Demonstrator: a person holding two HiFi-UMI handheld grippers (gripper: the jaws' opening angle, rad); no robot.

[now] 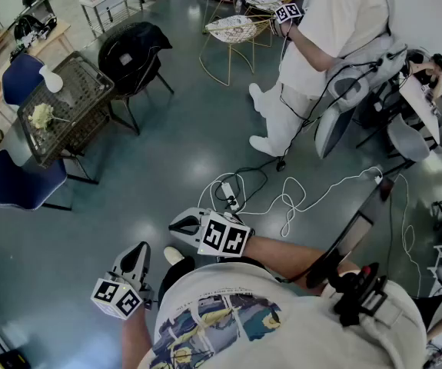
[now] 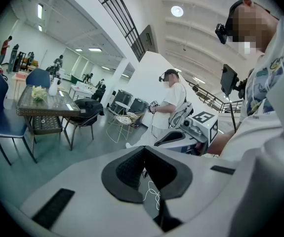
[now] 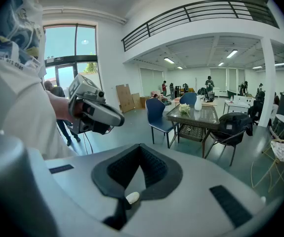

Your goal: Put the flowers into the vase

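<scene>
Flowers [image 1: 41, 116] sat on the glass table [image 1: 82, 83] at the frame's upper left. At the bottom, well apart from it, the right gripper [image 1: 177, 225] and left gripper [image 1: 137, 250] had their jaws pressed together, empty. A white vase [image 1: 51, 79] stood near the flowers.

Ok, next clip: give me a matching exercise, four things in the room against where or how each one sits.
Things:
1. vase
2. flowers
3. jacket
4. cable

Descriptions:
A. black, right beside the table
B. white, upright on the table
C. pale bunch on the table top
D. white, in loops on the floor

Pairs: 1-B, 2-C, 3-A, 4-D
</scene>
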